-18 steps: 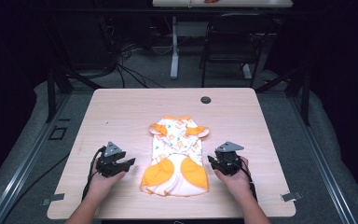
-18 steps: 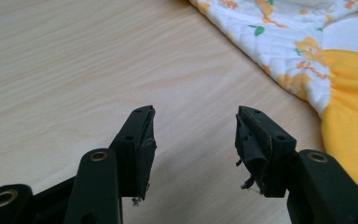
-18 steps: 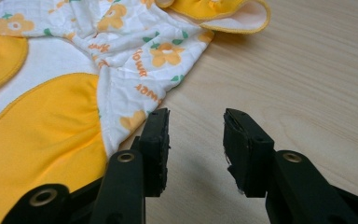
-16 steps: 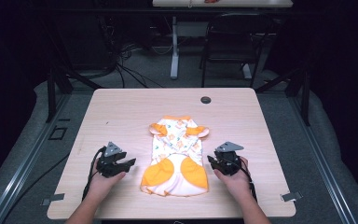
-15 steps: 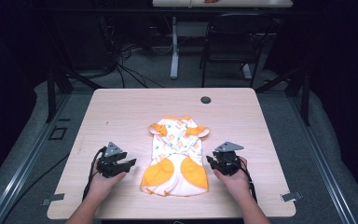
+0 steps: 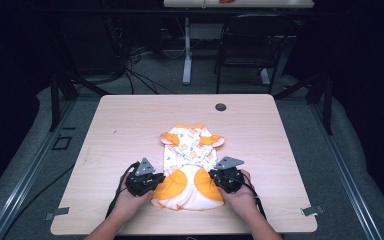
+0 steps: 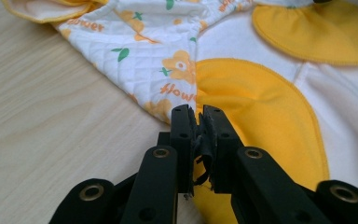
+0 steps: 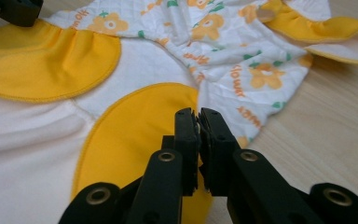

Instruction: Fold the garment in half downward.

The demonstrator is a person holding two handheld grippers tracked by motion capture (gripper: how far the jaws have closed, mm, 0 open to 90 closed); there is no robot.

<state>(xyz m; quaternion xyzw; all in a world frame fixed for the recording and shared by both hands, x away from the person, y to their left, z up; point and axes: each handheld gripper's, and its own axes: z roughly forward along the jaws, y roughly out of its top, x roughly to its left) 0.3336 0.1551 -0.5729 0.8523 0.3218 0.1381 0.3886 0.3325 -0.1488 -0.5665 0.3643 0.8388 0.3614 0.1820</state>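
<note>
A small baby garment [image 6: 190,150], white with orange flower print and yellow patches, lies flat at the table's near middle. My left gripper [image 6: 156,181] is at its lower left edge, and my right gripper [image 6: 215,179] at its lower right edge. In the left gripper view the jaws [image 7: 195,111] stand together, tips over the rim of a yellow patch [image 7: 256,112]. In the right gripper view the jaws [image 8: 199,113] are also together over a yellow patch [image 8: 135,121]. Whether either pinches cloth I cannot tell.
The light wooden table [image 6: 130,125] has bare surface left, right and beyond the garment. A small black disc [image 6: 220,106] sits near the far edge. A chair and cables stand on the dark floor behind the table.
Both hands have closed in a little on the garment; the left gripper now touches its lower left edge. The garment has not moved.
</note>
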